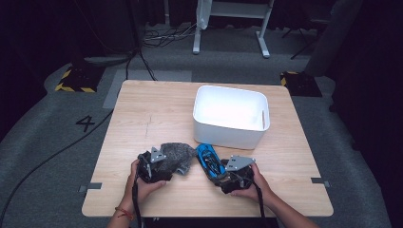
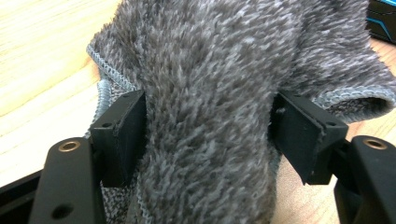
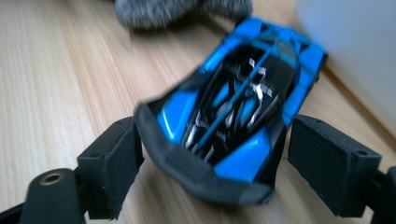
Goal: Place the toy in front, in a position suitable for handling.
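Note:
A grey fuzzy cloth [image 1: 178, 153] lies bunched on the wooden table [image 1: 152, 109] near its front. My left gripper [image 1: 167, 167] reaches into it from the left. In the left gripper view the cloth [image 2: 210, 70] fills the gap of that gripper [image 2: 210, 116]; its pile brushes both pads without being pinched flat, so the jaws stand open. To the right of the cloth sits a blue and black toy car [image 1: 207, 157]. My right gripper [image 1: 217, 172] is open around the car's near end [image 3: 224, 116], with a slim gap at each pad [image 3: 112, 163].
A white plastic bin [image 1: 230, 132] stands just behind the car, toward the table's back right. The table's front edge is close under both hands. Cables, a white stand and black-and-yellow floor plates lie beyond the table.

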A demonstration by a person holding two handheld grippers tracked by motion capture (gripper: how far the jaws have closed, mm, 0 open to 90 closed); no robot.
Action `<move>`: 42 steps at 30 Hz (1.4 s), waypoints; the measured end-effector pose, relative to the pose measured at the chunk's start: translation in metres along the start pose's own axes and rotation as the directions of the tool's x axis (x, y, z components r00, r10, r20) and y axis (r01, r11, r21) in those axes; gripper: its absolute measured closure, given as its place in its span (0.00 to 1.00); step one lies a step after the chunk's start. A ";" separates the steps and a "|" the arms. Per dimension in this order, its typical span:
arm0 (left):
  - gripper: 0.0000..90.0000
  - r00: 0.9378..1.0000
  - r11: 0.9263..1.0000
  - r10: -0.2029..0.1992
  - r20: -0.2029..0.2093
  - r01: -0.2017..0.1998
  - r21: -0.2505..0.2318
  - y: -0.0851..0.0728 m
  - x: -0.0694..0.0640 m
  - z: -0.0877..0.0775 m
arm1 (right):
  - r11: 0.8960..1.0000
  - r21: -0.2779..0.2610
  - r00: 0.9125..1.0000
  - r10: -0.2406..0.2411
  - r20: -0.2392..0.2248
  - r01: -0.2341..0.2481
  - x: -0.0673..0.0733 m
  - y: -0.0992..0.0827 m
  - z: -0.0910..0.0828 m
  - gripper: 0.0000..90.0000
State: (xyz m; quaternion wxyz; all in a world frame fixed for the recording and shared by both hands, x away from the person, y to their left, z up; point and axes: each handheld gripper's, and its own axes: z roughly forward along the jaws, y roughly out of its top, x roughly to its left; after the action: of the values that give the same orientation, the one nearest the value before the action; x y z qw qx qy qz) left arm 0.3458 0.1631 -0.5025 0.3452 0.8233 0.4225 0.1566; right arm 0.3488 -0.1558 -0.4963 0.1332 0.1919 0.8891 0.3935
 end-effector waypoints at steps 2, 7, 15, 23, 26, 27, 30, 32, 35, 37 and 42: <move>0.32 1.000 1.000 0.000 0.000 0.000 0.000 0.000 0.000 0.000 | 1.000 0.000 1.000 -0.004 0.010 0.004 0.000 -0.002 0.001 0.24; 0.32 1.000 1.000 0.011 0.010 -0.011 0.002 0.000 -0.003 0.000 | 1.000 -0.020 1.000 -0.014 0.012 0.014 0.001 -0.002 0.000 0.23; 0.32 1.000 1.000 0.018 0.013 -0.018 0.001 0.000 -0.004 0.001 | 0.997 -0.021 0.996 -0.078 0.031 0.078 0.002 -0.003 -0.003 0.32; 0.32 0.999 1.000 0.027 0.017 -0.027 0.001 0.001 -0.008 0.001 | 0.996 -0.005 0.996 -0.089 0.007 0.090 -0.004 -0.007 -0.007 0.37; 0.32 0.999 1.000 0.030 0.022 -0.030 0.002 0.001 -0.011 0.002 | 0.999 -0.024 0.999 -0.043 -0.021 0.042 -0.005 -0.008 -0.007 0.30; 0.32 0.999 0.999 0.032 0.023 -0.032 0.002 0.002 -0.011 0.002 | 0.999 -0.039 0.999 -0.025 -0.034 0.023 -0.004 -0.008 -0.008 0.28; 0.31 0.999 1.000 0.031 0.022 -0.031 0.003 0.002 -0.011 0.002 | 0.998 -0.065 0.999 0.021 -0.027 -0.023 0.002 -0.002 -0.009 0.20; 0.31 0.999 1.000 0.031 0.021 -0.031 0.003 0.002 -0.012 0.002 | 0.997 -0.064 0.999 0.030 -0.021 -0.031 0.003 0.000 -0.008 0.20; 0.31 0.999 1.000 0.024 0.026 -0.024 0.004 0.002 -0.013 0.003 | 0.997 -0.055 0.998 0.054 0.019 -0.053 0.007 0.003 -0.002 0.18; 0.31 0.999 1.000 0.020 0.024 -0.021 0.006 0.002 -0.013 0.003 | 0.996 -0.054 0.997 0.066 0.038 -0.064 0.008 0.005 0.002 0.17; 0.31 0.999 0.999 0.031 0.025 -0.031 0.005 0.003 -0.015 0.004 | 0.993 -0.034 0.989 0.116 0.091 -0.114 0.010 0.009 0.013 0.16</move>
State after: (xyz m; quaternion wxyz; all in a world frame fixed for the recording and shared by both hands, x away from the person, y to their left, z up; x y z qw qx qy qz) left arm 0.3410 0.1482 -0.5025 0.3458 0.8326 0.4057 0.1506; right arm 0.3476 -0.1375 -0.4994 0.1541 0.2589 0.8638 0.4039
